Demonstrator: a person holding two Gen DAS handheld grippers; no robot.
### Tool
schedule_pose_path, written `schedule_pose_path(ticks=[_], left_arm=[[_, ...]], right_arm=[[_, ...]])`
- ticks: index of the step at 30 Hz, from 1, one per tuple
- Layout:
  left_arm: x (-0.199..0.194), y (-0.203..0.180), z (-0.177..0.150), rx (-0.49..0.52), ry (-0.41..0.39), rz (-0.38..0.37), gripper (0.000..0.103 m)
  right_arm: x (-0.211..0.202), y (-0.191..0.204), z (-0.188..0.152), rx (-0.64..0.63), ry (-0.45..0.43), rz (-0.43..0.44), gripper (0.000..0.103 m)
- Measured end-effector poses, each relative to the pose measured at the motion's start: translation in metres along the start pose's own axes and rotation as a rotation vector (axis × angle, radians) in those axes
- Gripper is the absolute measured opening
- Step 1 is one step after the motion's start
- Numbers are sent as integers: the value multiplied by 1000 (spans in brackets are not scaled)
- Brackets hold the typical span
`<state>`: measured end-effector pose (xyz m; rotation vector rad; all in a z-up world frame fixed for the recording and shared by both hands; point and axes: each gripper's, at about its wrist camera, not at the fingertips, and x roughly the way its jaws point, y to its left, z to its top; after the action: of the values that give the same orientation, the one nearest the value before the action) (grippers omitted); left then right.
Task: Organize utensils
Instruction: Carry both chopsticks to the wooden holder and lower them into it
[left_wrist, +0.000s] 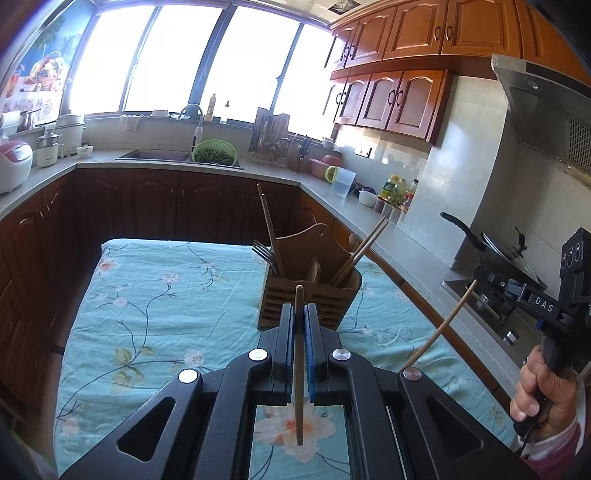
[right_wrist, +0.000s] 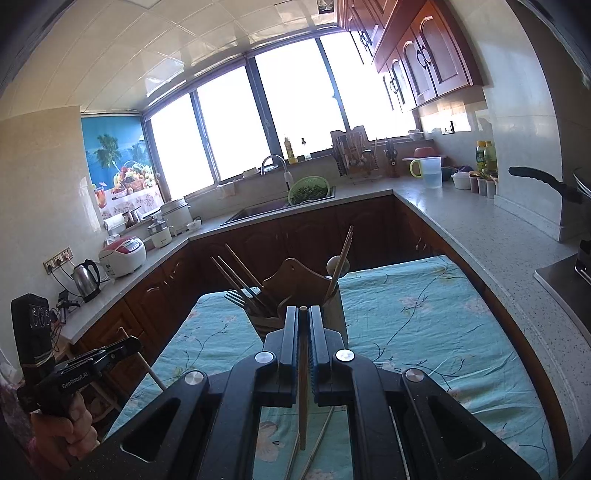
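Note:
A wooden utensil holder (left_wrist: 314, 295) stands on the floral blue cloth and holds chopsticks (left_wrist: 271, 236), forks (left_wrist: 264, 254) and a spoon. It also shows in the right wrist view (right_wrist: 295, 291). My left gripper (left_wrist: 299, 314) is shut on a brown chopstick (left_wrist: 298, 369), held above the cloth just short of the holder. My right gripper (right_wrist: 303, 314) is shut on another chopstick (right_wrist: 303, 387), also just short of the holder. In the left wrist view the right gripper's body (left_wrist: 532, 295) is at the right with its pale chopstick (left_wrist: 439, 328).
Loose chopsticks (right_wrist: 317, 443) lie on the cloth (left_wrist: 155, 295) under my right gripper. A grey countertop (left_wrist: 388, 236) runs along the right and back, with a sink, a green colander (left_wrist: 215, 152), jars and a pan on a stove (left_wrist: 498, 258). The left gripper's body (right_wrist: 74, 373) shows at left.

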<state>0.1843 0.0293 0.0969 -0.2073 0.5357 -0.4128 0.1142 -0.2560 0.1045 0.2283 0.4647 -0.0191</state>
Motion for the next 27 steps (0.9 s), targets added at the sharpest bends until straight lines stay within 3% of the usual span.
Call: schedule_pose_path(ticks=[7, 16, 22, 27], left_arm=[[7, -1, 15, -3, -43, 5, 3], [26, -13, 65, 41, -182, 35, 3], [54, -22, 99, 39, -281, 46, 4], [100, -18, 97, 2, -313, 73, 3]], right_arm=[[11, 2, 16, -12, -20, -1, 5], [32, 3, 68, -10, -108, 0, 5], [48, -3, 103, 13, -197, -28, 5], [69, -14, 108, 51, -223, -51, 5]])
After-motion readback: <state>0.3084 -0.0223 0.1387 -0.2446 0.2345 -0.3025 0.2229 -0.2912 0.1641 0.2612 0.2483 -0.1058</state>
